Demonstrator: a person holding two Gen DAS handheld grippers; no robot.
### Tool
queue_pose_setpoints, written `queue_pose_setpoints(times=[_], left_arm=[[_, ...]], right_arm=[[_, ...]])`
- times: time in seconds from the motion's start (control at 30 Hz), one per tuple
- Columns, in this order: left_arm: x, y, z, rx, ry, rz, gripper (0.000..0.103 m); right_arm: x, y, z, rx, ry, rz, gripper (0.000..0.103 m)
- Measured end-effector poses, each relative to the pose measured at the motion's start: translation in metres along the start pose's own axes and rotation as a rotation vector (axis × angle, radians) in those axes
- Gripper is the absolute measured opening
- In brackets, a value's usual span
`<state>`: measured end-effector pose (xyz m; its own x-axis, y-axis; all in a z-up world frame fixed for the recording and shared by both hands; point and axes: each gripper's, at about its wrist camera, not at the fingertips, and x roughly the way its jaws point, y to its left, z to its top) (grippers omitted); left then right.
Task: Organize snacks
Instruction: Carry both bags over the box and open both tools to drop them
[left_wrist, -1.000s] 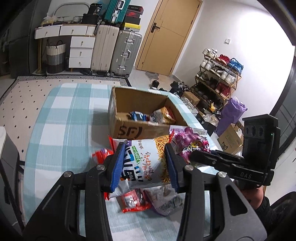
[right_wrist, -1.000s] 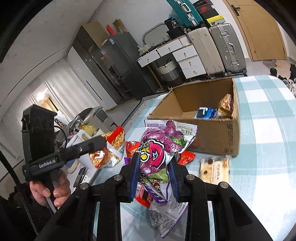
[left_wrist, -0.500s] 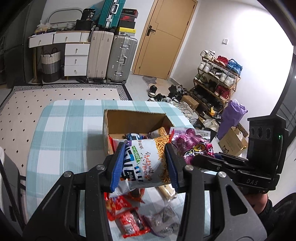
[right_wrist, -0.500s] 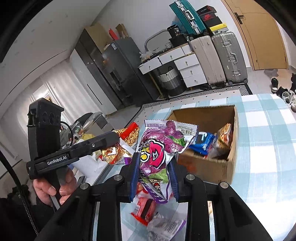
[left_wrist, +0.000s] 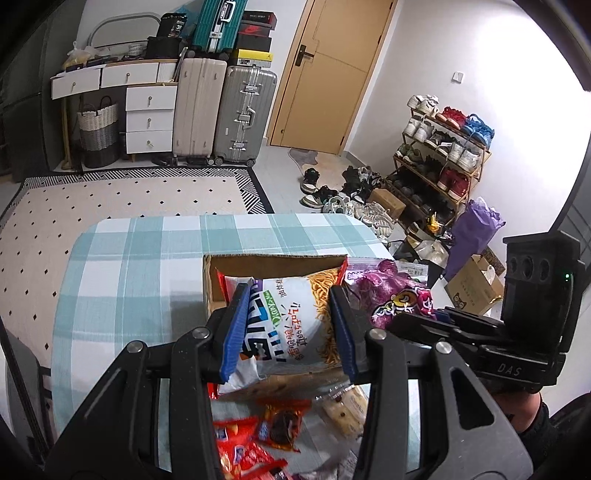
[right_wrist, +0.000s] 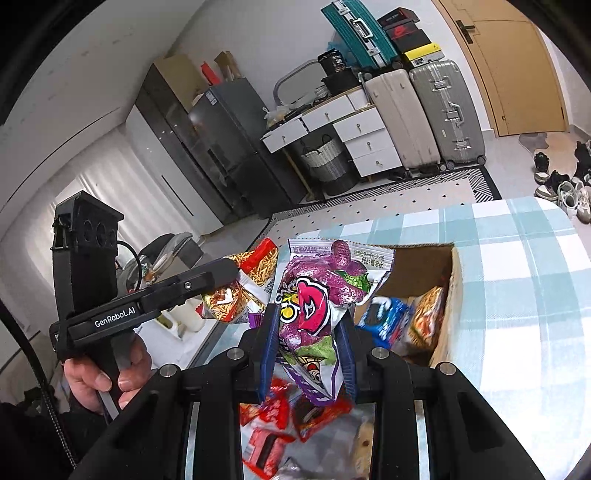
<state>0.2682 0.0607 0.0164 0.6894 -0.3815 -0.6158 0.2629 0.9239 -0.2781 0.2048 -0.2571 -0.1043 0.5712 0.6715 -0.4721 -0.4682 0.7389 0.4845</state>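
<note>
The left hand-held gripper (left_wrist: 290, 328) is clamped on a white crinkly snack bag printed with fried noodle sticks (left_wrist: 291, 325), held above the open brown cardboard box (left_wrist: 271, 263) on the worktop with its teal-and-white checked cloth (left_wrist: 140, 280). Just to its right, the right hand-held gripper (right_wrist: 306, 350) is closed on a purple foil snack bag (right_wrist: 314, 295). Blue and orange packets (right_wrist: 388, 317) lie inside the box; red wrapped snacks (left_wrist: 251, 443) lie near, in front of it.

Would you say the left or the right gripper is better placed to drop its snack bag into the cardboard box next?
Probably the left: its gripper holds the noodle snack bag right at the cardboard box opening, while the right gripper's purple bag hangs beside it.
</note>
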Motion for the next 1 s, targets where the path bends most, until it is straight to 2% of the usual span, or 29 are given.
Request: queue_pose_setpoints(times=[0.27,0.47,0.53,0.57,0.6,0.63,0.77,1.0], left_arm=[[0.051,0.007,0.011,0.001,0.047,-0.012,0.040],[0.079,0.013,0.011,-0.011,0.057,-0.050,0.041],[0.088,0.017,0.012,-0.021,0.074,-0.034,0.046],[0.093,0.019,0.012,-0.031,0.080,-0.018,0.057],[0.096,0.022,0.011,-0.041,0.083,-0.022,0.064],[0.096,0.023,0.010,-0.046,0.081,-0.023,0.064],[0.089,0.024,0.005,-0.025,0.060,0.017,0.066],[0.063,0.015,-0.001,-0.011,0.029,0.045,0.068]], right_arm=[[0.024,-0.026,0.016,0.009,0.026,-0.025,0.030],[0.039,-0.042,0.018,0.006,0.038,-0.044,0.031],[0.042,-0.045,0.018,-0.009,0.041,-0.059,0.033],[0.043,-0.046,0.018,-0.017,0.042,-0.068,0.037],[0.044,-0.047,0.019,-0.027,0.041,-0.076,0.048],[0.043,-0.048,0.019,-0.034,0.033,-0.086,0.052],[0.033,-0.049,0.014,-0.041,-0.001,-0.098,0.052],[0.013,-0.039,0.013,-0.054,-0.040,-0.091,0.053]])
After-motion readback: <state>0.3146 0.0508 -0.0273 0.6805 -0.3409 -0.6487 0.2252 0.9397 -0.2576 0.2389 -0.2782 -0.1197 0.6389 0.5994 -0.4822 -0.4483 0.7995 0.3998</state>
